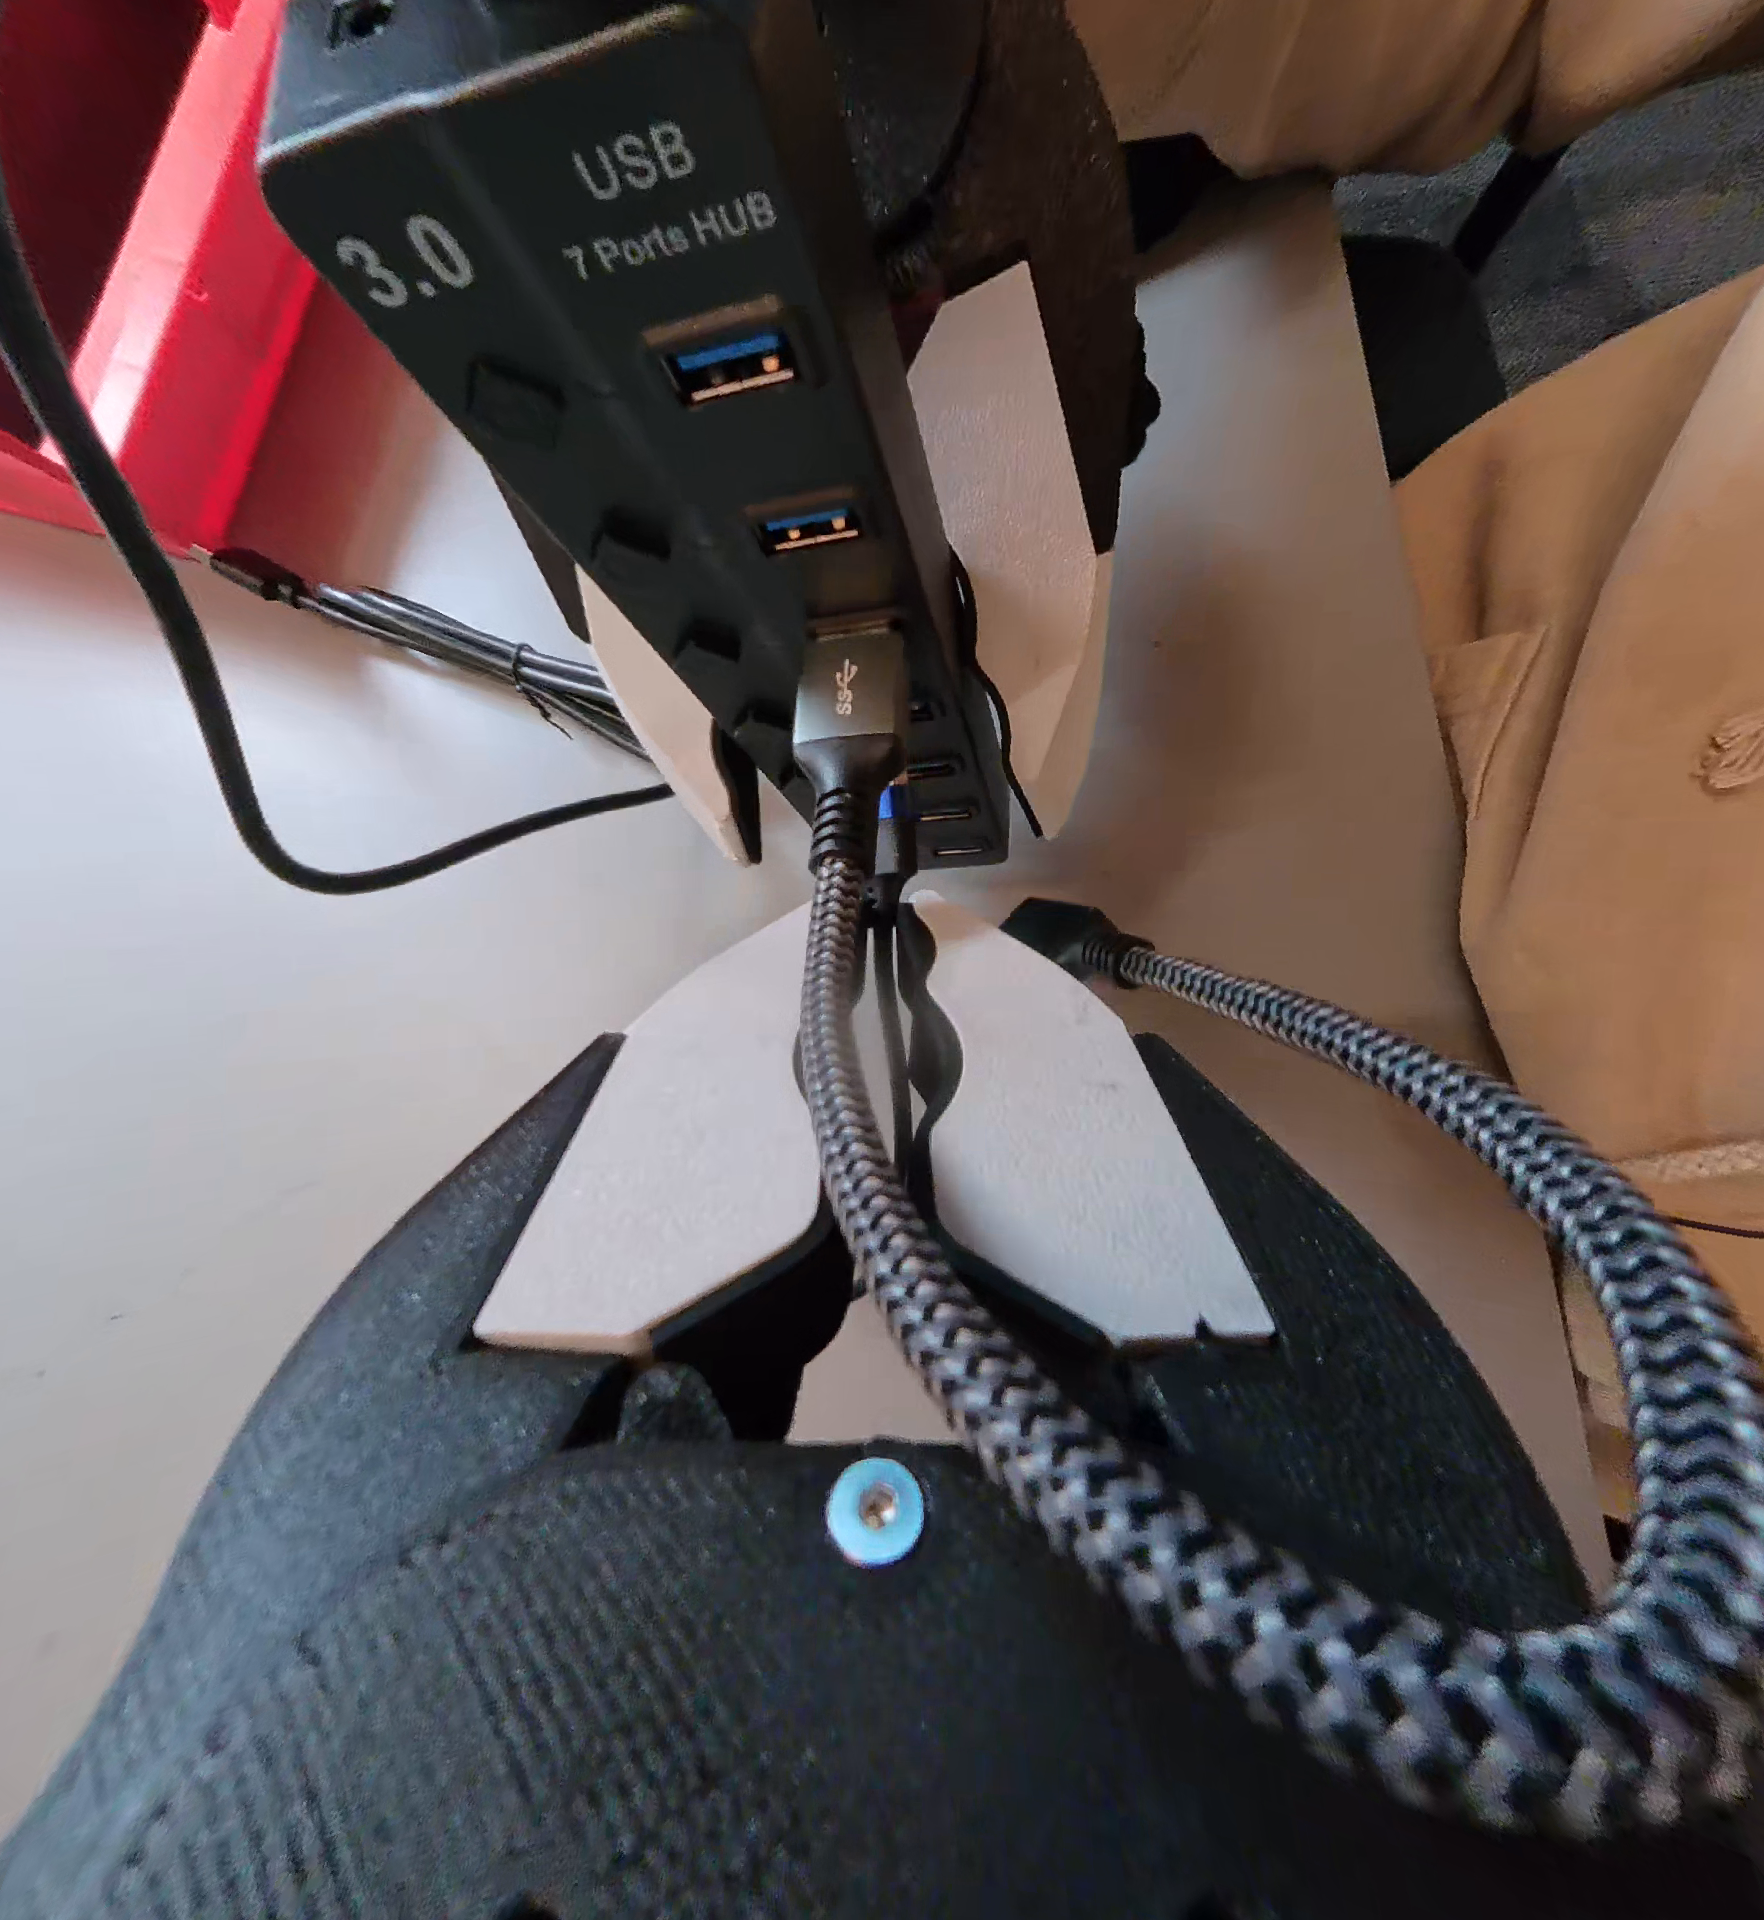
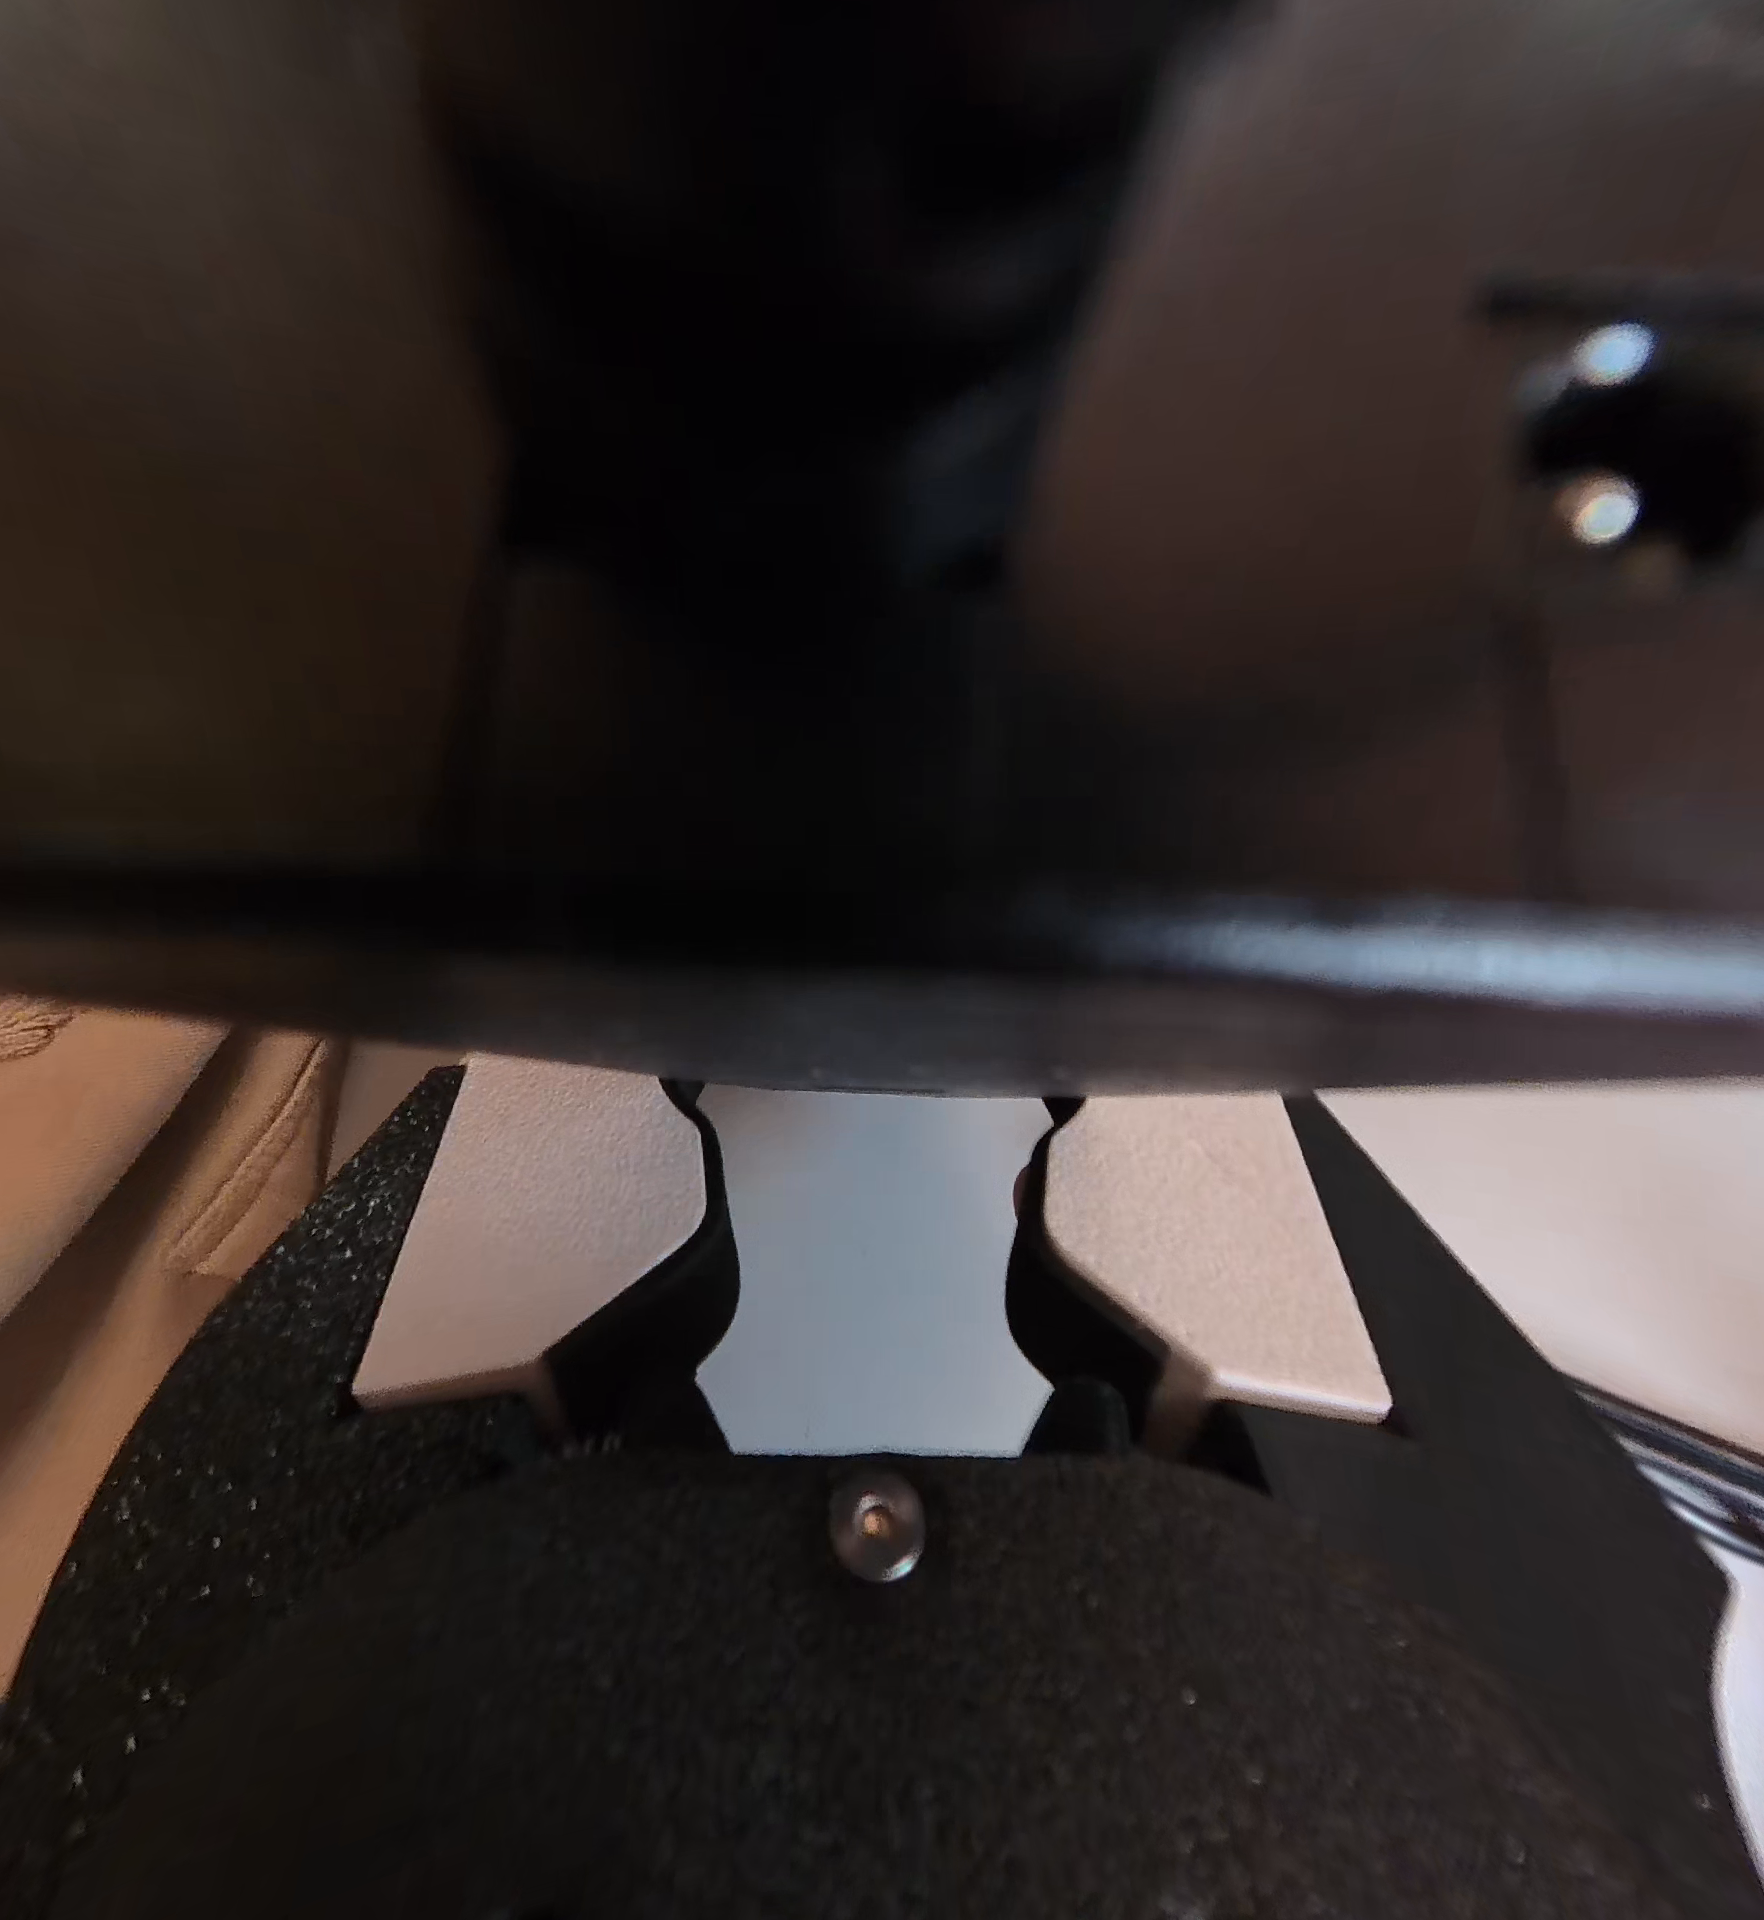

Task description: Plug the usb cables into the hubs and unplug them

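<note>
Only in left view, left fingers (image 1: 883,914) closed round braided cable (image 1: 847,997); right fingers (image 2: 873,1101) clamped on hub (image 1: 649,343).

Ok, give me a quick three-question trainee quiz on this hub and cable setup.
1. True or false: the plug of the braided cable sits in a port of the black USB hub.
2. What holds the hub up? A) the right gripper B) the red bin C) nothing, it lies flat.
3. Fill in: the left gripper is shut on the braided ____.
Key: 1 true; 2 A; 3 cable.
</note>
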`<state>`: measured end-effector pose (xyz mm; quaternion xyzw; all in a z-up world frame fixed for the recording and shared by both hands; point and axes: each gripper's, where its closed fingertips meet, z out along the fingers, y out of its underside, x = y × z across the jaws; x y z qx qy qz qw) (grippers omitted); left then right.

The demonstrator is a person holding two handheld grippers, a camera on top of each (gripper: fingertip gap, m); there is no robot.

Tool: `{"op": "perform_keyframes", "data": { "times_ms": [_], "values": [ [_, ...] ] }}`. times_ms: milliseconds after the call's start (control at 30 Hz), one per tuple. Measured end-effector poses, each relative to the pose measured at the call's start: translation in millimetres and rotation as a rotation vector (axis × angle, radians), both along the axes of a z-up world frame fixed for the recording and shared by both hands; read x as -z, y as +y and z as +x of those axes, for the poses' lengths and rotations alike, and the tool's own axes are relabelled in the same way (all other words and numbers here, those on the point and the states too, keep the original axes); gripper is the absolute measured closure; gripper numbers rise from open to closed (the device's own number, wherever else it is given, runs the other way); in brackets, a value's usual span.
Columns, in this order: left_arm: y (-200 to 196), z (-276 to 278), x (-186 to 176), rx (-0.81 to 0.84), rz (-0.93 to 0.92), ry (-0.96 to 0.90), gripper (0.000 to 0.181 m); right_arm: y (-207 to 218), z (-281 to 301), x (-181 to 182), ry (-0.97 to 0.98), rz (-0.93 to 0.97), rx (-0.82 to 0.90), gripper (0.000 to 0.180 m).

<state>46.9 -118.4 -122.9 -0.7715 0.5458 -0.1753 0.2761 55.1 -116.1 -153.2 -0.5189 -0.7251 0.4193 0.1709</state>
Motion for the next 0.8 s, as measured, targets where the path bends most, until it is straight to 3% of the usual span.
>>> {"op": "perform_keyframes", "data": {
  "times_ms": [433,800],
  "values": [
    [-4,2,25,-0.019,-0.003,0.012,0.174,-1,2,-9,0.103,-0.023,-0.054,0.117],
    [-13,3,35,0.019,0.061,0.161,0.175,-1,1,-25,0.206,-0.094,-0.064,0.117]
  ]
}}
